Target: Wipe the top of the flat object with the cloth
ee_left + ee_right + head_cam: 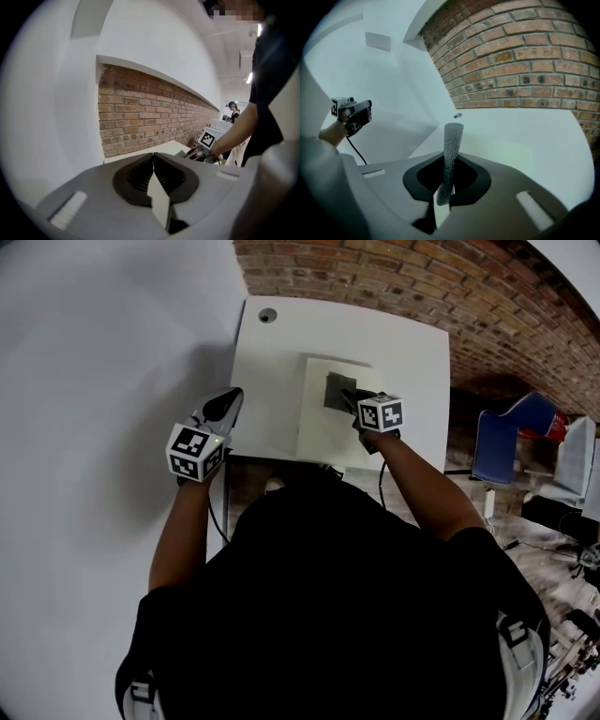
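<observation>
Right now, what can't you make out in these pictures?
- Head view: the cloth and the right hand-held gripper cover part of the flat object.
- Head view: the person's torso hides the table's near edge.
- Right gripper view: only a pinched strip of cloth shows; the rest is out of sight.

A white table [417, 362] stands against a brick wall [375, 268], a blue chair [499, 444] nearby.
</observation>
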`<state>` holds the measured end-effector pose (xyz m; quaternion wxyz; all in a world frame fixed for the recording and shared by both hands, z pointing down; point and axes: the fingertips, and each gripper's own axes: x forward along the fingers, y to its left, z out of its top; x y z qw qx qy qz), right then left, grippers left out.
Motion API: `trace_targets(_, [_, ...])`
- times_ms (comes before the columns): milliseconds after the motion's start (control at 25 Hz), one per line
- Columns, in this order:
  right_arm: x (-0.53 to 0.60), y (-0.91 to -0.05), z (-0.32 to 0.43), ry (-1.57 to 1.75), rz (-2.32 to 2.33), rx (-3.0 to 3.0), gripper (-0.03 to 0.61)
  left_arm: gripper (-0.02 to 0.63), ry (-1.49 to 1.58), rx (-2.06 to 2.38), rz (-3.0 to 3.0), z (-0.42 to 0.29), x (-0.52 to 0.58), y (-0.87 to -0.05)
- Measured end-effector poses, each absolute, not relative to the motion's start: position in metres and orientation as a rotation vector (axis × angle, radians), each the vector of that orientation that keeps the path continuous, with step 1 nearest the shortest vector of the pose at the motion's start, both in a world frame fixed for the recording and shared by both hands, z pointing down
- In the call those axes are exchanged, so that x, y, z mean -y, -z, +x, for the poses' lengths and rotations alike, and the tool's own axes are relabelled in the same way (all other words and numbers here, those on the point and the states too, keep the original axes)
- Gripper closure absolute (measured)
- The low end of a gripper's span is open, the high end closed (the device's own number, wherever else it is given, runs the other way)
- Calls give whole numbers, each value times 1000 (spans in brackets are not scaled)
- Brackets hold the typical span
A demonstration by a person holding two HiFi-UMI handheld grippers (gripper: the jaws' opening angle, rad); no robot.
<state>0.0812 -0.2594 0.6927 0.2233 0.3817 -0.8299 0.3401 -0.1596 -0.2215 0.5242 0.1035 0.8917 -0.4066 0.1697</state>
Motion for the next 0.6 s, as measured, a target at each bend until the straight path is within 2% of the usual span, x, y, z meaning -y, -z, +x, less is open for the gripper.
trace_targets(600, [229, -716, 3, -1082, 905, 2298, 571, 611, -504, 1199, 2619, -178, 211, -517])
